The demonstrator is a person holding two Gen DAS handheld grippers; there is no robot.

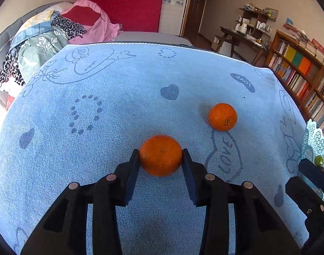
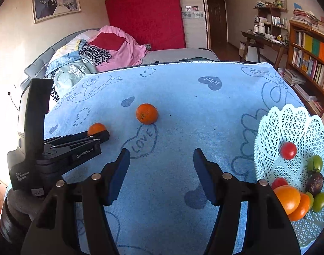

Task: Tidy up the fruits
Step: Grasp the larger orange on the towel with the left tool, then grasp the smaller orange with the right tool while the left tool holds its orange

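Note:
An orange [image 1: 160,155] rests on the blue towel [image 1: 119,89], and my left gripper [image 1: 161,156] is shut on it, one blue pad pressing each side. The right wrist view shows that same orange [image 2: 96,128] half hidden behind the left gripper [image 2: 99,136]. A second orange [image 1: 222,117] [image 2: 146,114] lies loose farther back on the towel. My right gripper [image 2: 162,159] hovers open over bare towel with nothing between its fingers. To its right stands a pale lattice basket [image 2: 289,112] [image 1: 312,140].
The basket holds several fruits: a red one [image 2: 288,150], green ones [image 2: 314,163], a dark one [image 2: 315,183] and orange ones [image 2: 288,198]. Piled clothes [image 2: 94,55] lie beyond the towel's far left edge. A bookshelf [image 2: 310,59] stands at the right.

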